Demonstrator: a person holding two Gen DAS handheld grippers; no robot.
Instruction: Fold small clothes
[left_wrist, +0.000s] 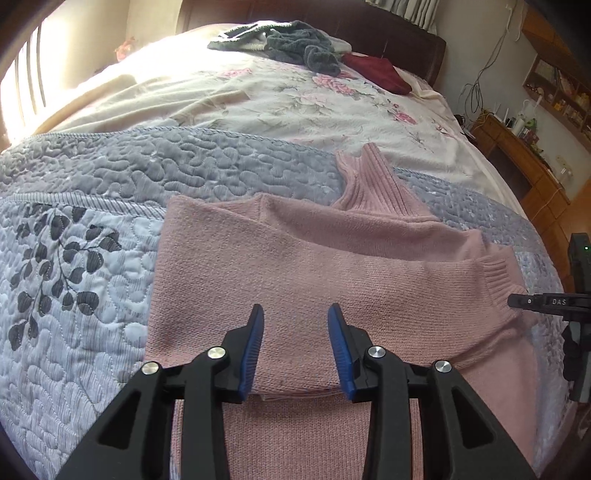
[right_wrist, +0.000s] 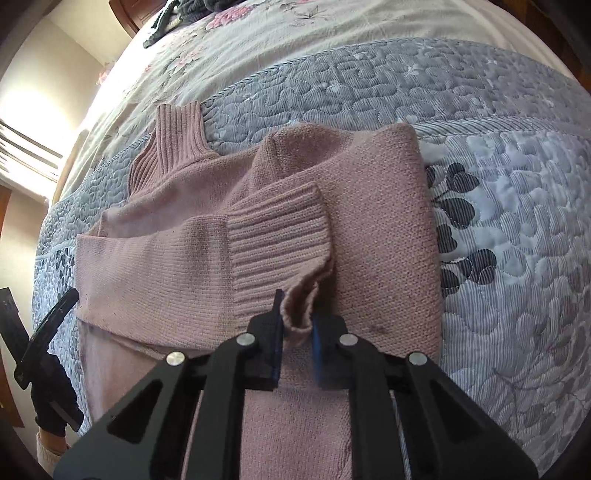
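Observation:
A pink knit turtleneck sweater (left_wrist: 295, 258) lies partly folded on the grey-blue quilt (left_wrist: 92, 258), its ribbed collar (left_wrist: 373, 177) pointing toward the head of the bed. One sleeve is laid across the body, with its ribbed cuff (right_wrist: 273, 236) on top. My left gripper (left_wrist: 296, 314) hovers open just above the folded sleeve, with nothing between its blue pads. My right gripper (right_wrist: 297, 314) is shut on the edge of the cuff, and the fabric is bunched between its fingers. At the right edge of the left wrist view the right gripper (left_wrist: 532, 301) shows beside the cuff (left_wrist: 498, 284).
A floral sheet (left_wrist: 295, 99) covers the far half of the bed. Grey and green clothes (left_wrist: 295, 40) and a dark red garment (left_wrist: 380, 72) are piled by the wooden headboard (left_wrist: 406, 40). A wooden cabinet (left_wrist: 524, 162) stands to the right.

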